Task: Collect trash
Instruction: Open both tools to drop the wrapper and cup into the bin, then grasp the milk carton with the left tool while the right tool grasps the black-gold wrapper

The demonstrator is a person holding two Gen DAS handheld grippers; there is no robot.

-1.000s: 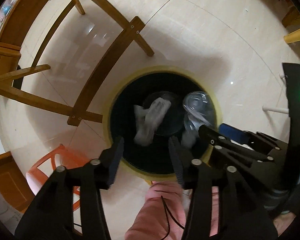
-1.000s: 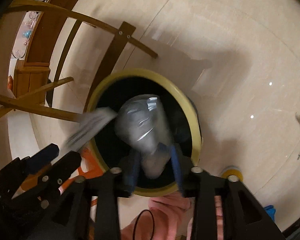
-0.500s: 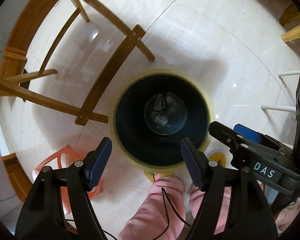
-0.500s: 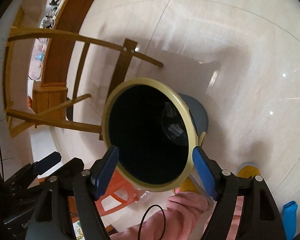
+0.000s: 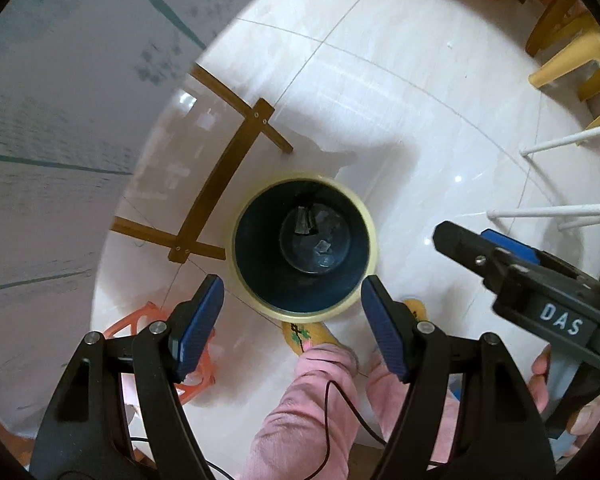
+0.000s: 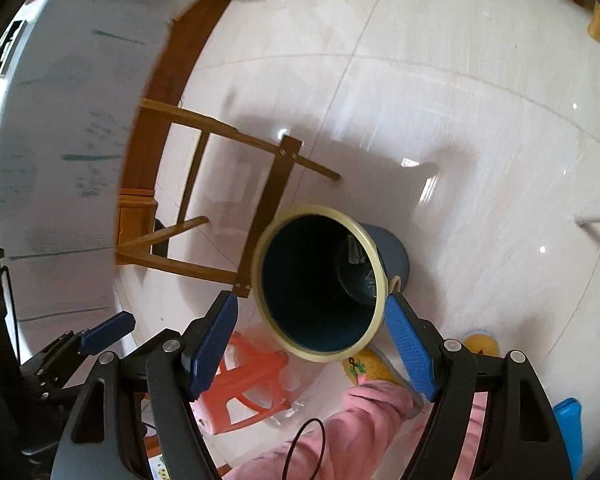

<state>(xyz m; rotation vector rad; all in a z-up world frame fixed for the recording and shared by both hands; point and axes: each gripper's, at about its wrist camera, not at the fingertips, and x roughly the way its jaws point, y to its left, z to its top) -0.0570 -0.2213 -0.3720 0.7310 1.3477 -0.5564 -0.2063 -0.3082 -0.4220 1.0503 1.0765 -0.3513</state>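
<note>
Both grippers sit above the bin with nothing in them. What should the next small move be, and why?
Probably swing both away from the bin toward the next piece of trash. The left gripper and right gripper are open with nothing between their pads, and the dropped pieces lie at the bin's bottom. No further trash shows on the floor here, so where to go is uncertain.

Both the left gripper (image 5: pixel 292 324) and right gripper (image 6: pixel 312 340) now stand wide and empty, higher above the yellow-rimmed dark bin (image 5: pixel 364 208); the crumpled trash (image 5: pixel 320 246) lies inside.
</note>
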